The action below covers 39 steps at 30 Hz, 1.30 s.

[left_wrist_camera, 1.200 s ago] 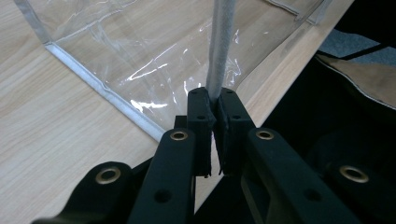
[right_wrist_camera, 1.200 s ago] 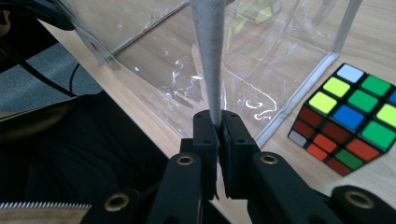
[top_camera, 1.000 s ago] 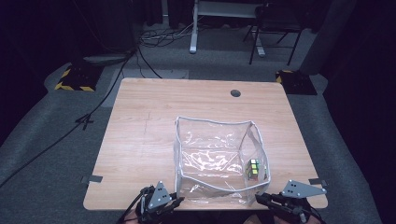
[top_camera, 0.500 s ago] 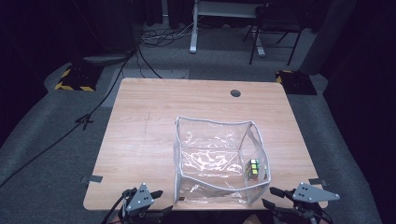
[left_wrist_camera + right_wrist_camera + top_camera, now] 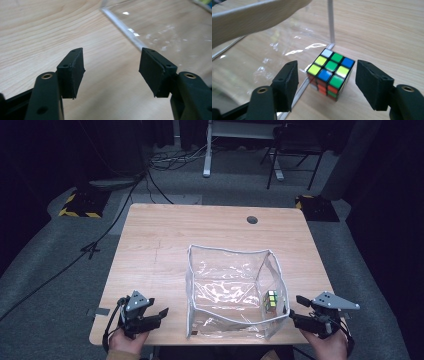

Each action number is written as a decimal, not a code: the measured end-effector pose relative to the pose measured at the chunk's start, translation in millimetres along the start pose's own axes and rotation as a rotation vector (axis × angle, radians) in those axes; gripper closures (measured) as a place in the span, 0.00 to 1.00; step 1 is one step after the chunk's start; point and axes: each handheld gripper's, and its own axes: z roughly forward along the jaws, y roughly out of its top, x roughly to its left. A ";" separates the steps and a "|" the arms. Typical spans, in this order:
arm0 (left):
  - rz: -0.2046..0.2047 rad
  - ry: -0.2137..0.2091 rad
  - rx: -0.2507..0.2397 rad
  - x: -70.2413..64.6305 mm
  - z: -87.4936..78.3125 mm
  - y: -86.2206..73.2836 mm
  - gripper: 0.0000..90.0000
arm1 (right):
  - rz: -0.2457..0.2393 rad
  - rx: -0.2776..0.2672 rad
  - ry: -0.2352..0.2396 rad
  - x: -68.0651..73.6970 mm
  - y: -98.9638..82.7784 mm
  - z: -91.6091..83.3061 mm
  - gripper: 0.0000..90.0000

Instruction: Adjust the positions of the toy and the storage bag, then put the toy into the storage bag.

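Two tongs sat at the near edge of the wooden surface (image 5: 165, 235), one on either side of a clear plastic bag (image 5: 232, 292) with a white-trimmed rim. The bag stood open-topped near the front middle of the surface, and a puzzle cube (image 5: 270, 301) with coloured squares rested inside it, in the near right corner against the right wall.

The left tongs (image 5: 159, 315) lay just beside the bag's left wall, apart from it, held by a hand (image 5: 125, 344) that came in from the bottom edge. Its jaws had just been opening and stood wide, with nothing between them; in the left gripper view the left tongs (image 5: 111, 72) framed bare wood, with the bag's white-trimmed edge (image 5: 125, 28) off to the right beyond the pads.

The right tongs (image 5: 295, 312) sat just outside the bag's right wall, in the other hand (image 5: 327, 345). Its jaws had likewise just been opening and gaped wide. In the right gripper view the right tongs (image 5: 327, 85) pointed at the cube (image 5: 330, 72), which sat beyond the pads; neither pad touched it, and a vertical white seam (image 5: 331, 21) of the bag rose behind it.
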 end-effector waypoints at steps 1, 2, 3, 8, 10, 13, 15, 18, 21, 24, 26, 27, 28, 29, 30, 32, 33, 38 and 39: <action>0.000 0.000 0.000 0.0 0.0 0.0 0.40 | 0.000 0.000 0.000 0.0 0.0 0.0 0.38; -0.001 0.014 0.006 3.5 4.5 1.0 0.40 | 0.011 0.004 -0.009 -2.3 2.2 7.0 0.36; -0.005 0.023 0.009 6.7 8.5 2.2 0.40 | 0.011 0.004 -0.009 -2.3 2.2 7.0 0.36; -0.005 0.080 0.024 18.7 22.4 7.8 0.39 | 0.005 0.044 -0.040 -4.7 3.5 33.3 0.31; -0.004 0.095 0.029 20.6 26.6 8.3 0.39 | 0.003 0.056 -0.046 -4.1 3.2 36.8 0.30; 0.011 0.111 0.046 21.4 31.5 7.6 0.39 | 0.006 0.073 -0.039 -2.1 2.2 45.5 0.29; 0.021 0.112 0.059 20.7 34.7 6.4 0.39 | -0.002 0.090 -0.038 -3.0 0.9 50.3 0.28; 0.021 0.108 0.072 21.8 36.8 4.5 0.39 | 0.038 0.092 -0.023 -5.4 -1.9 57.6 0.24; 0.019 0.105 0.072 23.9 38.2 1.5 0.39 | 0.057 0.091 -0.013 -5.5 -2.8 59.5 0.23; 0.020 0.105 0.072 24.8 37.5 1.3 0.39 | 0.049 0.096 -0.016 -2.5 -3.3 60.1 0.22; 0.025 0.111 0.071 23.8 38.2 0.8 0.38 | 0.054 0.106 -0.019 0.0 -4.2 63.2 0.21; 0.039 0.118 0.069 22.6 39.1 0.4 0.38 | 0.050 0.114 -0.024 -0.4 -4.5 65.2 0.21; 0.039 0.118 0.069 22.6 39.1 0.4 0.37 | 0.050 0.114 -0.024 -0.4 -4.5 65.2 0.21; 0.041 0.119 0.064 22.1 39.7 -0.3 0.37 | 0.057 0.128 -0.035 -0.7 -5.1 69.6 0.21; 0.041 0.119 0.064 22.1 39.7 -0.3 0.37 | 0.057 0.128 -0.035 -0.7 -5.1 69.6 0.21; 0.048 0.113 0.058 23.2 39.6 -1.0 0.37 | 0.031 0.148 -0.057 -2.5 -6.5 74.0 0.20; 0.050 0.118 0.053 23.3 39.8 -1.4 0.37 | 0.031 0.148 -0.057 -2.5 -6.5 74.0 0.20; 0.058 0.112 0.048 24.7 39.6 -2.2 0.37 | 0.042 0.150 -0.082 -13.8 -10.1 65.9 0.21; 0.059 0.111 0.045 24.8 39.7 -2.4 0.37 | 0.046 0.154 -0.083 -17.2 -11.2 63.2 0.22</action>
